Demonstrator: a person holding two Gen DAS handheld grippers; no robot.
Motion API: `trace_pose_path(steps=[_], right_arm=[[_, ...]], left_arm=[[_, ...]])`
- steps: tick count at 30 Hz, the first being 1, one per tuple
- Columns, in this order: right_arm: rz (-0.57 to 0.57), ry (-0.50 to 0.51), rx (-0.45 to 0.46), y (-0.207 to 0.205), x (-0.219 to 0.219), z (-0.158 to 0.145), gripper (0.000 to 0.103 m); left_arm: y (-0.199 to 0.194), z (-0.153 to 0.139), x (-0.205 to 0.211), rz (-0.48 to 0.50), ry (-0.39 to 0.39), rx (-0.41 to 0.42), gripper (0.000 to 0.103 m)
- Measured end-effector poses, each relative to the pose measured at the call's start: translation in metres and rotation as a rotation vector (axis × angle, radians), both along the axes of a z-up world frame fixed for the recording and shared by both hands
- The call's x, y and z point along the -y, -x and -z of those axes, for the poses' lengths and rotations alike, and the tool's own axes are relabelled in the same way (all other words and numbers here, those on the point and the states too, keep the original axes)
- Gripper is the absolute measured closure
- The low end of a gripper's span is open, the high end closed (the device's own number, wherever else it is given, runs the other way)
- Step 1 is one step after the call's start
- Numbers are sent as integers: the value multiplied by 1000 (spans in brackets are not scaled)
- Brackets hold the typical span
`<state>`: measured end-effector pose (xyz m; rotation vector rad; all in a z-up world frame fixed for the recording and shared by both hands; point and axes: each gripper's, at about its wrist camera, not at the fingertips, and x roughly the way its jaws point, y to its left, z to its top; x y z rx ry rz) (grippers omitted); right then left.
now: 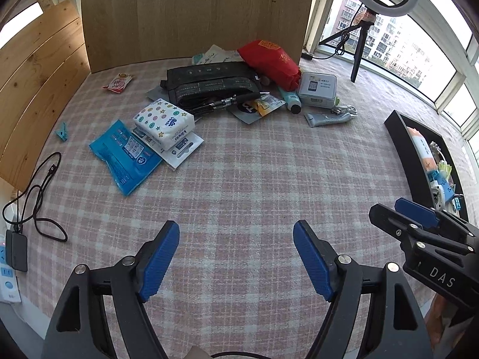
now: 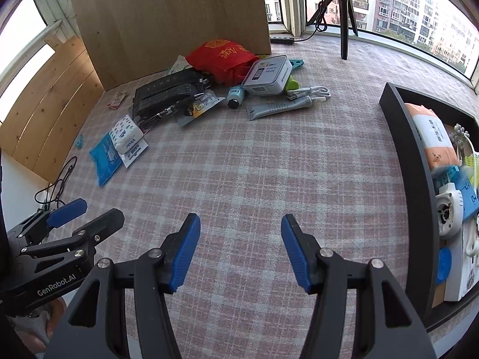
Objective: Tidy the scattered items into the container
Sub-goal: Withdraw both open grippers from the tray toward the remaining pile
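Observation:
My left gripper (image 1: pixel 236 233) is open and empty above the checked cloth near the front edge. My right gripper (image 2: pixel 241 224) is open and empty too, beside it on the right. The black container (image 2: pixel 419 185) stands at the right and holds several items; it also shows in the left wrist view (image 1: pixel 401 143). Scattered items lie at the back: a blue wipes pack (image 1: pixel 124 155), a Vinda tissue pack (image 1: pixel 164 122), a black pouch (image 1: pixel 206 85), a red bag (image 1: pixel 269 59), a white box (image 1: pixel 317 88), a grey tube (image 2: pixel 278 108), a white cable (image 2: pixel 311 91).
A wooden board (image 1: pixel 194 15) stands behind the pile. A ring light on a tripod (image 1: pixel 363 39) stands at the back right. A black cord (image 1: pixel 39 197) and a power strip (image 1: pixel 7 272) lie at the left edge. A teal clip (image 1: pixel 62 131) and a snack sachet (image 1: pixel 118 83) lie far left.

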<state>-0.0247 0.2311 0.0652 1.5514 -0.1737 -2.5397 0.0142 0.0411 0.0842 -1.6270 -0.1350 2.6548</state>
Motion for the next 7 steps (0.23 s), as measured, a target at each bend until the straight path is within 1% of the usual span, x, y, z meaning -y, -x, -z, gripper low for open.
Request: trace_pose_path(steps=[7], right_arm=[[-4, -3, 4, -1, 1, 2, 47]], left_arm=[[-2, 0, 1, 3, 8, -2, 26]])
